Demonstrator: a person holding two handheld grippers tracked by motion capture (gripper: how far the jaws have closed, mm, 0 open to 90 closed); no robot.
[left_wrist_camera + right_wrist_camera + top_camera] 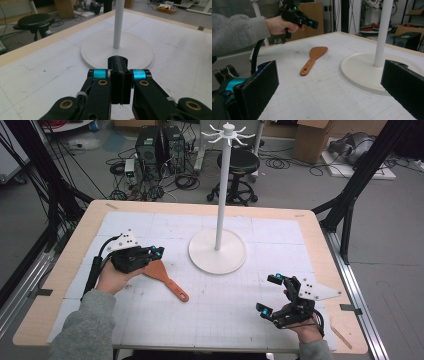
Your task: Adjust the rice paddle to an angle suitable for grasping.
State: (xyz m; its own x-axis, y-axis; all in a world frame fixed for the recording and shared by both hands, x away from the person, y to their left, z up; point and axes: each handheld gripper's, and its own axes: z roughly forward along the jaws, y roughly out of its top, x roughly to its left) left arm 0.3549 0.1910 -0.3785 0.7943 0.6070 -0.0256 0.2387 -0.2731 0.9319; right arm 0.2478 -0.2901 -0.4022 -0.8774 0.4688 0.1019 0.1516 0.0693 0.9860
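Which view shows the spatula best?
The right gripper view: the spatula lies whole on the table, blade and holed handle unobstructed. In the high view the left hand-held gripper covers part of its blade. The left gripper view gives little of it.

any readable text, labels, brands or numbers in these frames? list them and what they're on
None can be read.
Spatula: bare wood, no marking.
White stand: plain.
Table mat: grid lines, no numbers.
Left gripper and right gripper: no lettering seen.
Boxes on the floor behind: too small and blurred to tell.
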